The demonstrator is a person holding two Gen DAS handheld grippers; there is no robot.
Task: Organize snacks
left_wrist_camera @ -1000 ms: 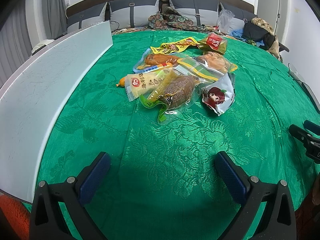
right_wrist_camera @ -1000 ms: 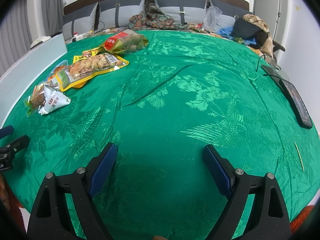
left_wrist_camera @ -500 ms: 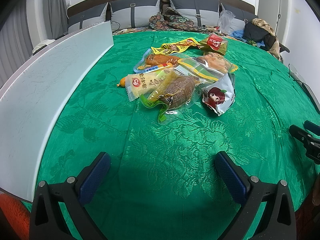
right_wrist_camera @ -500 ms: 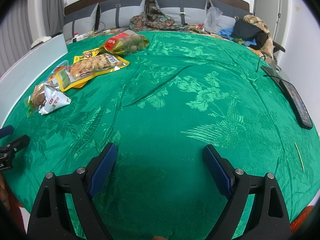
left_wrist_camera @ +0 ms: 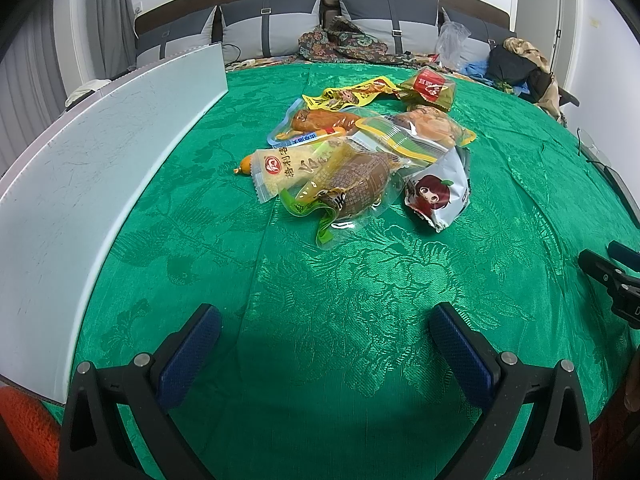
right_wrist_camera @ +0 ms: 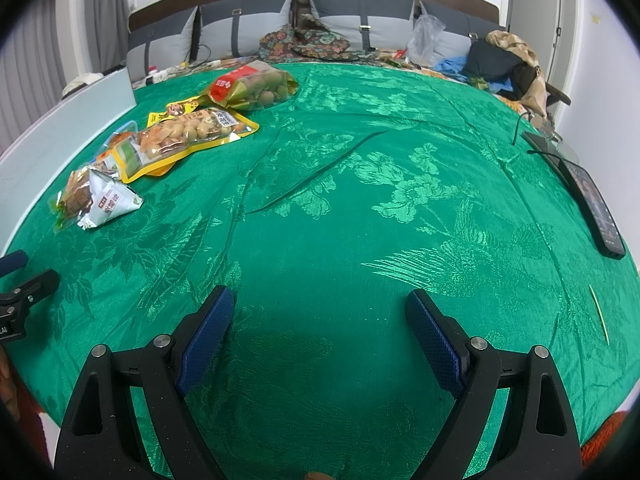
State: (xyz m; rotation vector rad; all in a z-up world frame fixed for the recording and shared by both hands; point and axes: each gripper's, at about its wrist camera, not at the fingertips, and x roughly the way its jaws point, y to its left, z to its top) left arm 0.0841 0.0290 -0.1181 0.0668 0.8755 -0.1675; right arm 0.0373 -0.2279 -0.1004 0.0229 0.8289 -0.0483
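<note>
Several snack packets lie in a heap on the green tablecloth (left_wrist_camera: 320,300): a yellow packet with a red logo (left_wrist_camera: 288,168), a clear pack with a brown snack (left_wrist_camera: 356,192), a white cartoon packet (left_wrist_camera: 438,196), a peanut bag (right_wrist_camera: 188,136) and a red-labelled bag (right_wrist_camera: 252,86). My left gripper (left_wrist_camera: 326,344) hovers open over bare cloth, short of the heap, nothing between its fingers. My right gripper (right_wrist_camera: 320,332) is open too, over bare cloth to the right of the snacks. Each gripper's tip shows at the edge of the other's view.
A long white board (left_wrist_camera: 80,184) runs along the table's left side. A dark phone (right_wrist_camera: 596,208) and cable lie at the right edge, with a thin stick (right_wrist_camera: 598,314) nearer. Grey cushions (left_wrist_camera: 384,20), clothes and bags line the back.
</note>
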